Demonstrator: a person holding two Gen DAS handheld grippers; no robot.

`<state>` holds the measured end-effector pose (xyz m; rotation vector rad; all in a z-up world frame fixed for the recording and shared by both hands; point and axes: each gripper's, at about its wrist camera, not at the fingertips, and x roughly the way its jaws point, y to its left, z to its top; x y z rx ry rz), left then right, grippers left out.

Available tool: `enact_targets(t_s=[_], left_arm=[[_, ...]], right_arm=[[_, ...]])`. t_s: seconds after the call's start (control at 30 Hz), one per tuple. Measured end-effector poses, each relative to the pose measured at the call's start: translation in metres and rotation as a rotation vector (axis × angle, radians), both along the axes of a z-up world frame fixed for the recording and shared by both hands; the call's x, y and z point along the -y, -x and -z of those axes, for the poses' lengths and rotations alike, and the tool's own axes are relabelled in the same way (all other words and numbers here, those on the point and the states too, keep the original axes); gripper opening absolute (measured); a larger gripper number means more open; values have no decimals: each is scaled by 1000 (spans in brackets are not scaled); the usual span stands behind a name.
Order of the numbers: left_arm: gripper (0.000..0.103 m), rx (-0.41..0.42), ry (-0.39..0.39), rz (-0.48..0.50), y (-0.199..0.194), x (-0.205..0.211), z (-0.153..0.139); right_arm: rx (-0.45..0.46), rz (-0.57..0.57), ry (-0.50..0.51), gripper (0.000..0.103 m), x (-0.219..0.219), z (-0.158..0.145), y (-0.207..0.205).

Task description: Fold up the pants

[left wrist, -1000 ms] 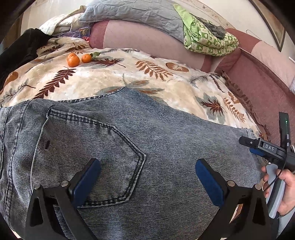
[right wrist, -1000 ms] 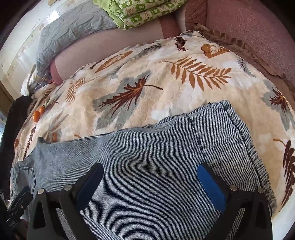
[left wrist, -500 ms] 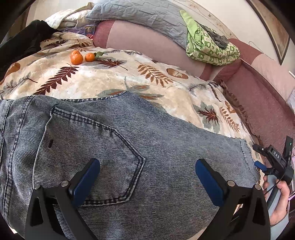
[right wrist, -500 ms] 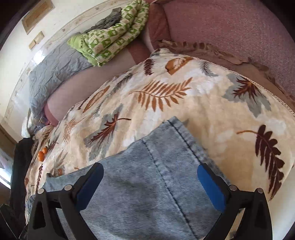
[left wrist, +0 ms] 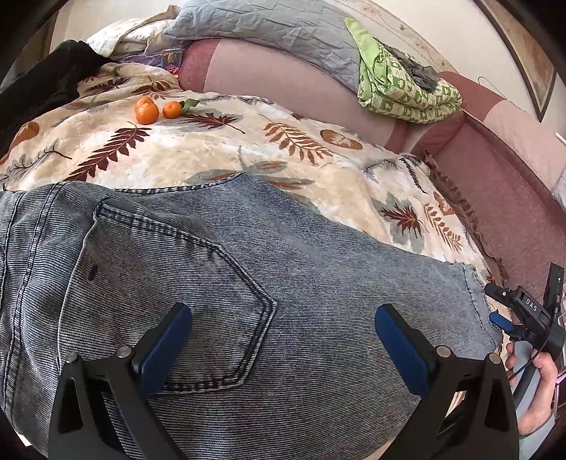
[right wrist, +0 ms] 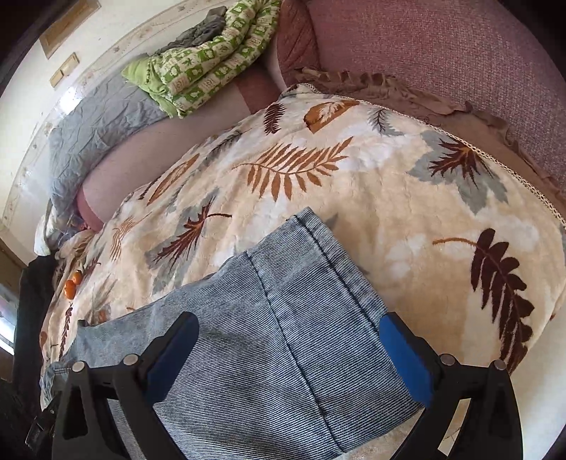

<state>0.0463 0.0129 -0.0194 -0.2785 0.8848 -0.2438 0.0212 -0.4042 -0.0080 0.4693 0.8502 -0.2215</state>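
Grey-blue denim pants lie flat on a leaf-patterned blanket, back pocket up. My left gripper hovers open over the seat and pocket, nothing between its blue pads. In the right wrist view the pants' leg end with its hem lies on the blanket. My right gripper stands open just above that leg end, its jaws spread wide and empty. The right gripper also shows at the far right of the left wrist view, held by a hand.
Two tangerines rest on the blanket at the back left. A green patterned quilt and a grey quilt lie on the pink sofa back. Dark clothing sits at the far left. The sofa arm rises on the right.
My right gripper has drawn back toward the leg end, so less denim and more blanket fill its view. The left gripper has shifted only slightly. Both stay open.
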Motion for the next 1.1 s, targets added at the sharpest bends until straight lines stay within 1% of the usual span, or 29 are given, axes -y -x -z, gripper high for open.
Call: enact_targets(t_s=[0.13, 0.6, 1.1], left_arm=[[103, 1, -12, 4, 1, 1, 1], [103, -2, -2, -2, 1, 0, 0], [103, -2, -6, -5, 1, -1, 0]], right_arm=[[-11, -25, 0, 103, -7, 3, -5], [-25, -28, 26, 103, -11, 4, -6], [-10, -23, -24, 103, -4, 4, -4]])
